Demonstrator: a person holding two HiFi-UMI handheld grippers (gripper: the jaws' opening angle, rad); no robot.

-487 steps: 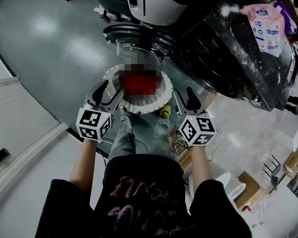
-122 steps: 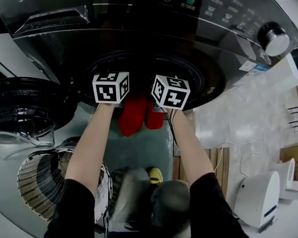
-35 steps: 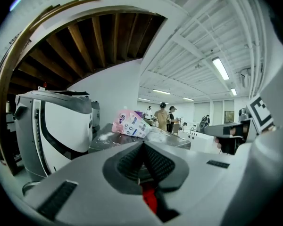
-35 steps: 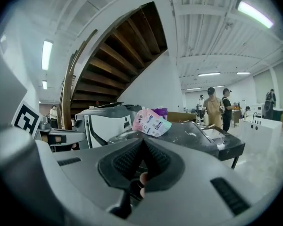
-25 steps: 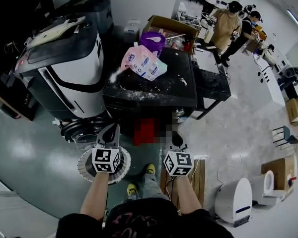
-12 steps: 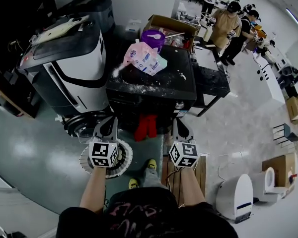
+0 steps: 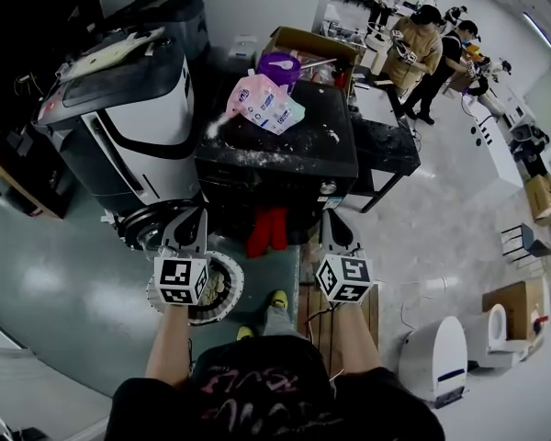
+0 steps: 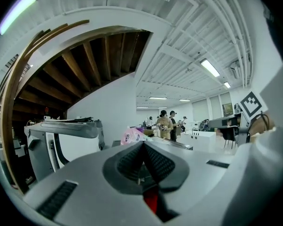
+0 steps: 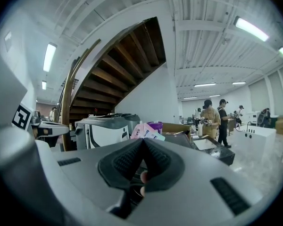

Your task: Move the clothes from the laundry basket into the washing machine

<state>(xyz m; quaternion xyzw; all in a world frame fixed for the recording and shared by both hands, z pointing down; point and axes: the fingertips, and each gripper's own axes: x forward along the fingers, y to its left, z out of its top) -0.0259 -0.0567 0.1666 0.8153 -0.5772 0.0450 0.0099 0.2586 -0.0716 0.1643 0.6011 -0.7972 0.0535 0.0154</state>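
Your left gripper [image 7: 198, 215] and your right gripper [image 7: 331, 217] are both clenched with nothing between the ribbed dark pads, and both point level towards the dark front-loading washing machine [image 7: 285, 154]. In the left gripper view the left gripper [image 8: 142, 147] has its pads pressed tip to tip; the right gripper view shows the right gripper [image 9: 142, 145] the same way.

The red cloth garment [image 7: 267, 231] hangs limp out of the machine's front opening, between your two grippers and a little beyond them. The round white ribbed laundry basket [image 7: 231, 288] sits on the glossy grey floor under your left gripper, which hides most of its inside.

The machine's round glass door [image 7: 145, 231] stands swung open just beyond your left gripper's tip. White powder is scattered over the machine's flat black top, where a crumpled pink plastic detergent bag [image 7: 262, 106] lies. Behind it stand a purple tub [image 7: 279, 65] and an open brown cardboard box [image 7: 305, 42]. A bulky white-and-black appliance [image 7: 133, 118] stands beside the washer on your left. People [image 7: 416, 49] stand well apart at the far right.
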